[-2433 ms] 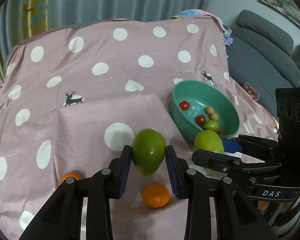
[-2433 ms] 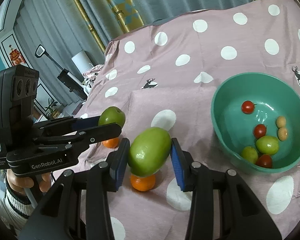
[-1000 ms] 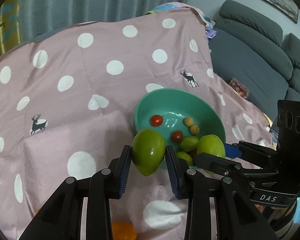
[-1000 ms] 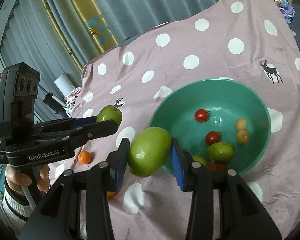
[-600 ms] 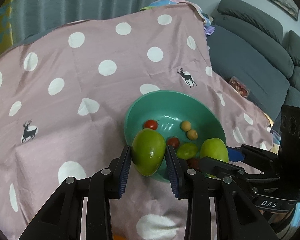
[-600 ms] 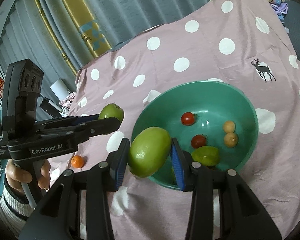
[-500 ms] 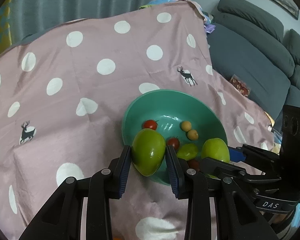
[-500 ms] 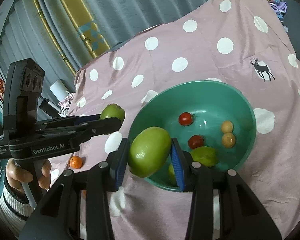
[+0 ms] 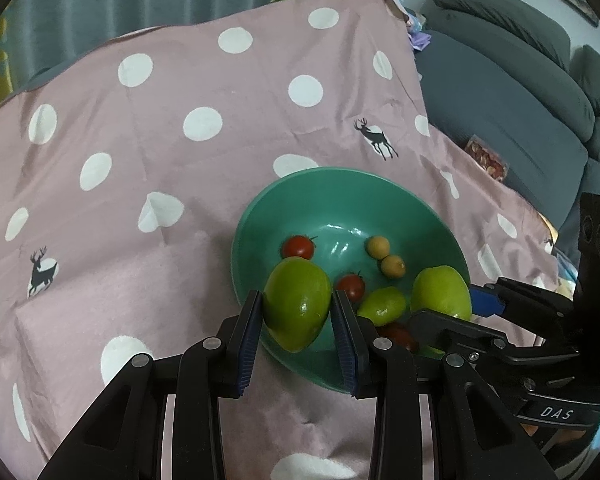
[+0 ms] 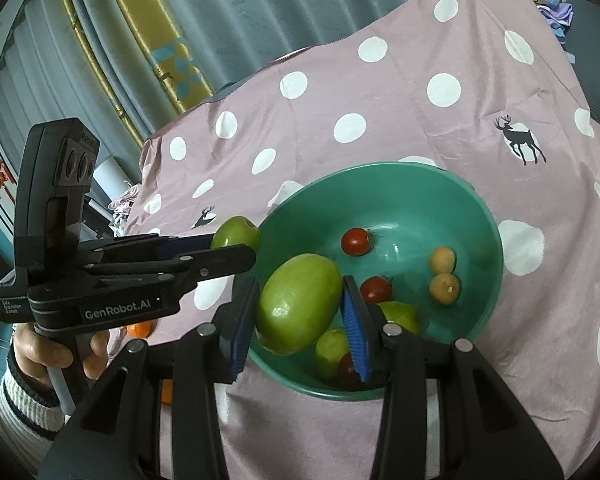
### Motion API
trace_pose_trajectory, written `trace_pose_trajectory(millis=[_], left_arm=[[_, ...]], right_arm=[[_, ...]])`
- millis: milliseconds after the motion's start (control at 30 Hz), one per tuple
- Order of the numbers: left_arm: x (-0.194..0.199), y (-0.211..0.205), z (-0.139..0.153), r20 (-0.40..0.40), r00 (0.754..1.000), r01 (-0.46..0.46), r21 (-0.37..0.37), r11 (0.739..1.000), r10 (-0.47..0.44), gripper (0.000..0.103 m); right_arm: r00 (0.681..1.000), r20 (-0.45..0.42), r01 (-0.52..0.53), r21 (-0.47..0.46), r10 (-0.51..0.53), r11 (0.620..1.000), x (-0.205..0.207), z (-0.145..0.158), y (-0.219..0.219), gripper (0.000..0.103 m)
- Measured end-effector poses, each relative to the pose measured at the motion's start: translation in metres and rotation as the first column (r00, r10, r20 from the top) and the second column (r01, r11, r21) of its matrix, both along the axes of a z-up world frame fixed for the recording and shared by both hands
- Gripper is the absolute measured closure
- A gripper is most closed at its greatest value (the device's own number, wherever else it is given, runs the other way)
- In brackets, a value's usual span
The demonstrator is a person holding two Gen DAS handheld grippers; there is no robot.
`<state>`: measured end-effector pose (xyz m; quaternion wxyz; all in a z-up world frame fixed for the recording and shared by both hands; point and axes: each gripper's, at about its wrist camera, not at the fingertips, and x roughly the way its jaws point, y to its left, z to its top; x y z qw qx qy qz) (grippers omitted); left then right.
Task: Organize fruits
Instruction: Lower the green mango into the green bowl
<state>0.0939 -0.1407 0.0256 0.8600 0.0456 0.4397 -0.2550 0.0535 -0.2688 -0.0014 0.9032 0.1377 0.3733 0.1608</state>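
I see a pink cloth [image 9: 228, 92] with white dots and small deer figures; it covers the whole work surface. Behind it hang grey-blue curtains [image 10: 236, 12] with a yellow patterned strip, and in the left wrist view a grey sofa [image 9: 512, 76] stands at the right side.

On the cloth stands a green bowl [image 9: 340, 196]. Inside it lie two red cherry tomatoes [image 10: 355, 241], two small yellowish round fruits [image 10: 444, 287] and some small green fruits [image 9: 382, 306].

My left gripper [image 9: 298, 326] pinches a green mango [image 9: 297, 304] between its blue pads, which press on both sides of the fruit. The mango hangs above the near left rim of the bowl.

My right gripper [image 10: 298, 318] also pinches a green mango [image 10: 298, 303] of its own, tilted, above the near rim of the same bowl. The two grippers are near each other, side by side.

In the right wrist view a hand [image 10: 56, 354] with a striped cuff holds the left gripper's handle. An orange fruit [image 10: 141, 328] lies on the cloth below that gripper, partly hidden.
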Motion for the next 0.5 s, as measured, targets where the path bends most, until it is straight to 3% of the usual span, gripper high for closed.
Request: trace_pose_trajectory(millis=[500], left_arm=[[0.008, -0.012, -0.012, -0.011, 0.999, 0.030, 0.047, 0.998, -0.030, 0.068]], right_arm=[[1.000, -0.023, 0.018, -0.048, -0.019, 0.999, 0.007, -0.006, -0.003, 0.062]])
